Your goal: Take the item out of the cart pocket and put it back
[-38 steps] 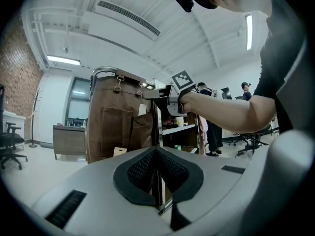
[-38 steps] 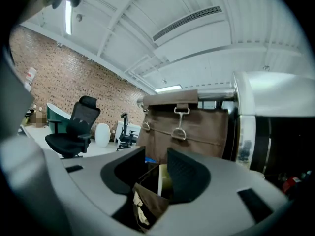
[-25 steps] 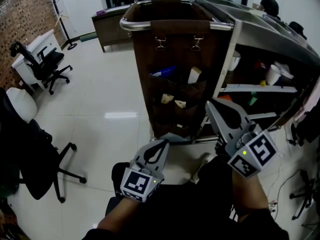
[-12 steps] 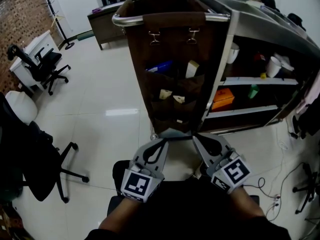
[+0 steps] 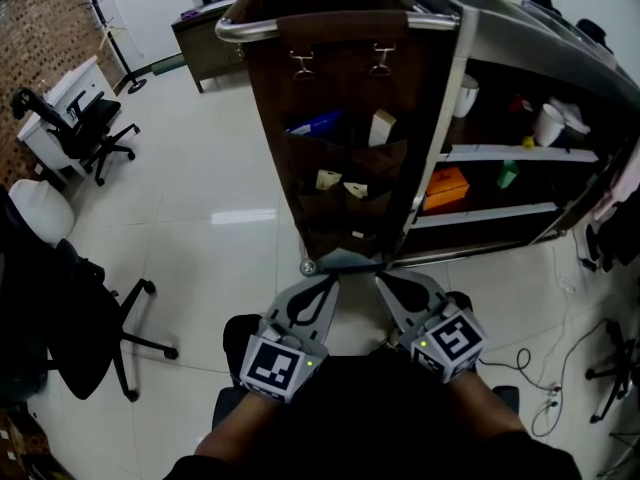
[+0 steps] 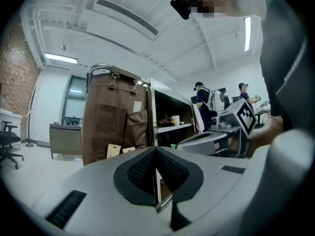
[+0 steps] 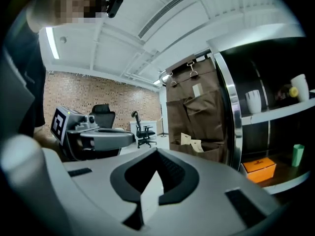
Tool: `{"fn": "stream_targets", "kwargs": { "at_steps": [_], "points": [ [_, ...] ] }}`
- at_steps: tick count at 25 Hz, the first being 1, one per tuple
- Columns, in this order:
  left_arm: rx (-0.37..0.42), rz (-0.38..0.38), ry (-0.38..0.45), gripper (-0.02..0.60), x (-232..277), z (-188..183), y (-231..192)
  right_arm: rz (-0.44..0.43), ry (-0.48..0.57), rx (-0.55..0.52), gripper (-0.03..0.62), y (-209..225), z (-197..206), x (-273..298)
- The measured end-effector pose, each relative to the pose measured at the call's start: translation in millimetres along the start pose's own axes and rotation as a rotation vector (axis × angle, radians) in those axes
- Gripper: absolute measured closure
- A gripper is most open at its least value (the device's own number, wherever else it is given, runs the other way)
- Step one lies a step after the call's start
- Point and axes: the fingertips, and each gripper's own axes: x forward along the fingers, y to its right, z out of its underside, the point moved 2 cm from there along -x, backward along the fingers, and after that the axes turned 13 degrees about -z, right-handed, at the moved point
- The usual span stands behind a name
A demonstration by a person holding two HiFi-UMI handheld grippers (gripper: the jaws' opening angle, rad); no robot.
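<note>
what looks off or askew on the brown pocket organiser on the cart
Nothing is spilled or broken. The blue item lies slanted across an upper pocket, while the pale box beside it and two small tan cards below poke out.

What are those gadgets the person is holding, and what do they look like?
The left gripper and right gripper are smooth grey plastic shells tapering to two pointed jaws, lined with black ribbed pads. Each carries a cube with black-and-white square markers and a small green light. No cables show. The person's clothing is dark.
</note>
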Motion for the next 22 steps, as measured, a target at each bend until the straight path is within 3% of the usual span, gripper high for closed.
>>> {"fn": "stream_targets", "kwargs": {
  "at_steps": [22],
  "points": [
    [0.011,0.005,0.004,0.581,6.1,-4.6,2.2,-0.004,0.005,0.009,0.585,2.3,-3.9,-0.5]
  ]
}}
